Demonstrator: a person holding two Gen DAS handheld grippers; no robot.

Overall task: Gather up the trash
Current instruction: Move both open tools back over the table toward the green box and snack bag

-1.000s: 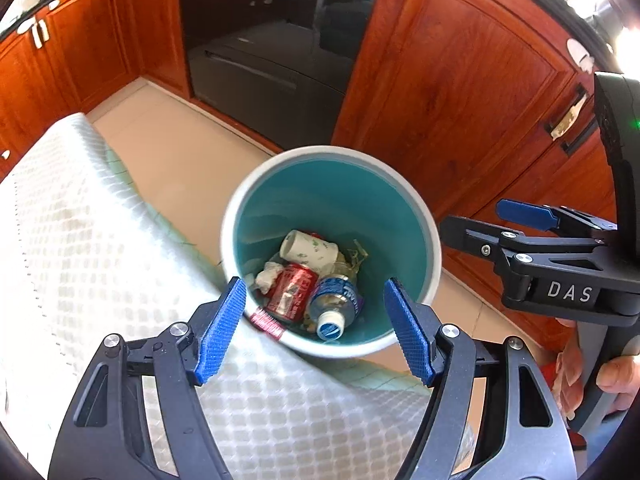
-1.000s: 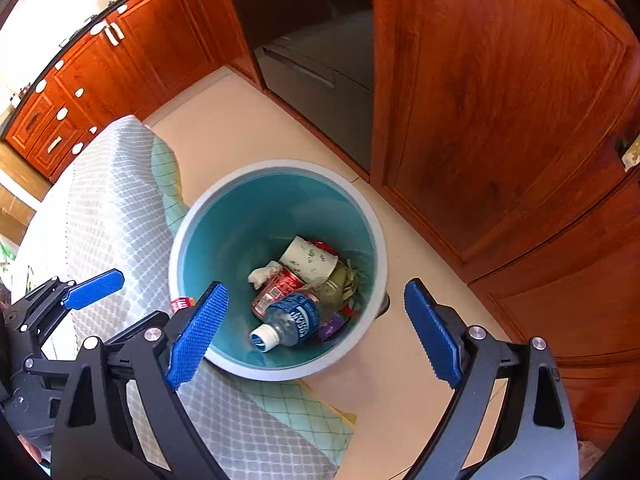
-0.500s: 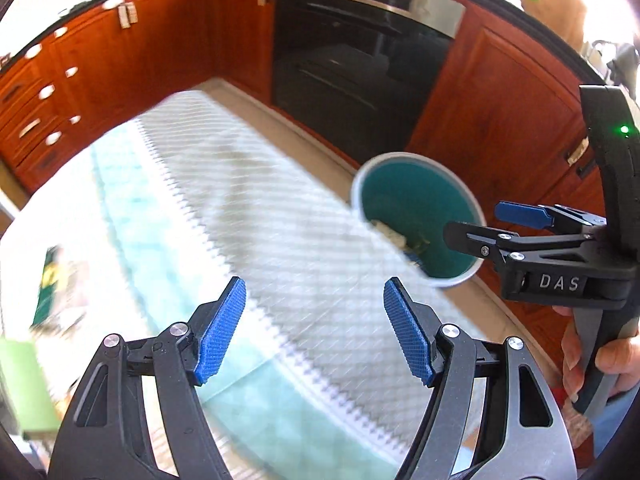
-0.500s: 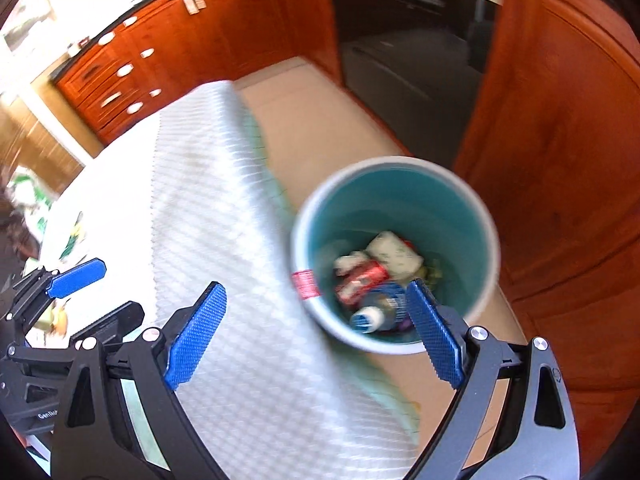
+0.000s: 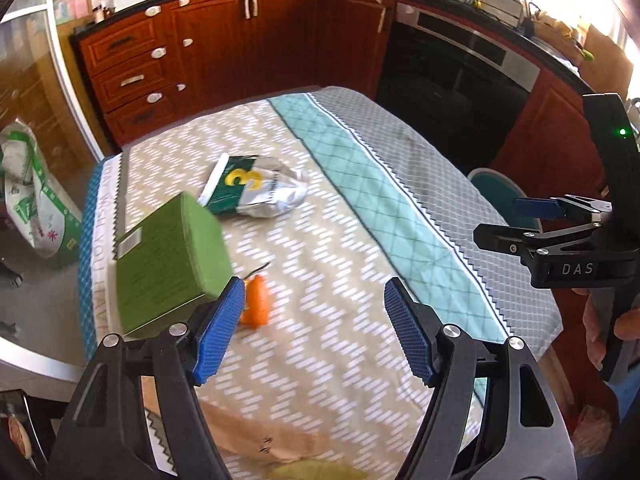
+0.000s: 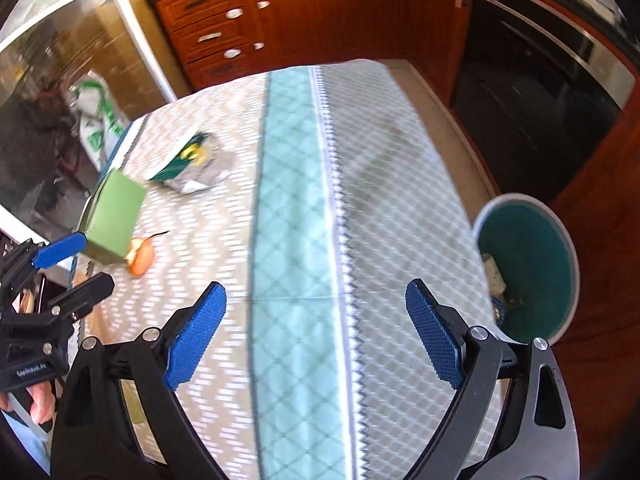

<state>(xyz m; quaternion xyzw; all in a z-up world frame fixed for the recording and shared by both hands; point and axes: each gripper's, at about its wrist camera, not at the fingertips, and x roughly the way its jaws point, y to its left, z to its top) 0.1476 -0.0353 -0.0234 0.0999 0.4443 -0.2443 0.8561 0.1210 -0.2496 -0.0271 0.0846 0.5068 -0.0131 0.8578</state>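
My left gripper hangs open and empty over a cloth-covered table. Just past its left finger lie a green box and a small orange scrap. A crumpled silver and green snack bag lies farther back. My right gripper is also open and empty, above the teal stripe of the cloth. The teal trash bin stands on the floor off the table's right edge, with some trash showing inside. The same box, scrap and bag lie to the far left of the right wrist view.
A brown paper bag lies at the near table edge. Red-brown cabinets and a black oven line the far side. A green and white sack leans on the floor at left. A hand holds the right gripper's handle.
Both grippers have swung left from directly above the bin to over the table. The bin has slid to the right edge of both views, and the box, bag and orange scrap have come into sight.
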